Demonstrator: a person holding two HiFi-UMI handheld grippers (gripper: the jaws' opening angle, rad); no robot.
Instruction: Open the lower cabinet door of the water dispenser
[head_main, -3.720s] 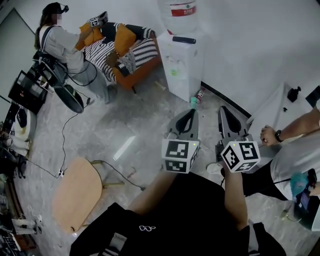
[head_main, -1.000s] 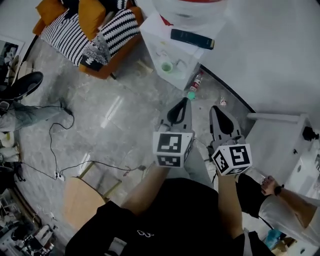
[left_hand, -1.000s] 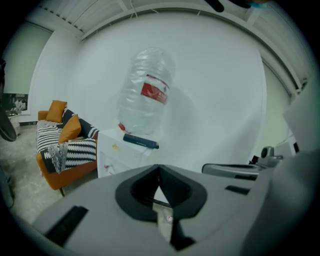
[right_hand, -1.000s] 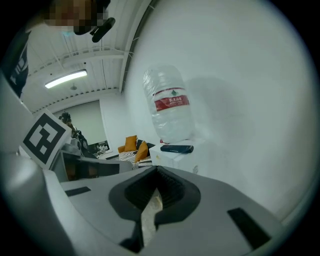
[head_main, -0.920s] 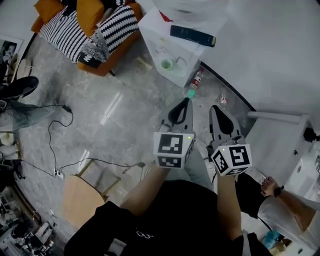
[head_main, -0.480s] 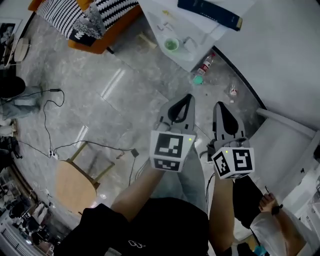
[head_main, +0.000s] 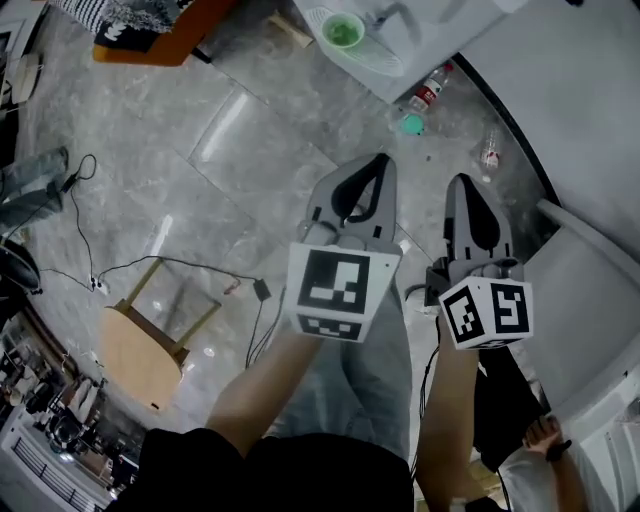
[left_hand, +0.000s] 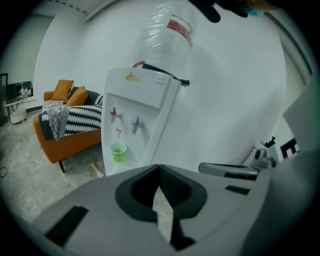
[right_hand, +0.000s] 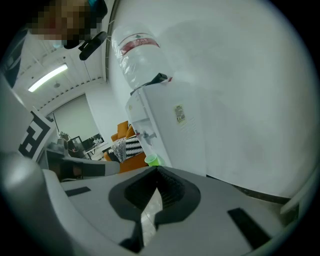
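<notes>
Right, the water dispenser (left_hand: 142, 92) is the big thing here, white against the wall, at about eleven o'clock from the left hand-held gripper (head_main: 377, 162) and twelve o'clock from the right hand-held gripper (head_main: 464, 182), still well apart from both. Its lower cabinet door should sit under the tap shelf, but the gripper bodies cover that part in both gripper views. Both pairs of jaws are pressed together with nothing between them.

To my eye this is still the approach. I'd get lower and closer, spread one pair of jaws before it reaches the door's edge, then pull along the hinge's swing, keeping clear of the green cup (left_hand: 118, 151) on the tap shelf.

Against half a second back, the dispenser has slid to the twelve o'clock edge of the head view, the dark item on its top is gone from sight, and both grippers have come down and loom larger.
</notes>
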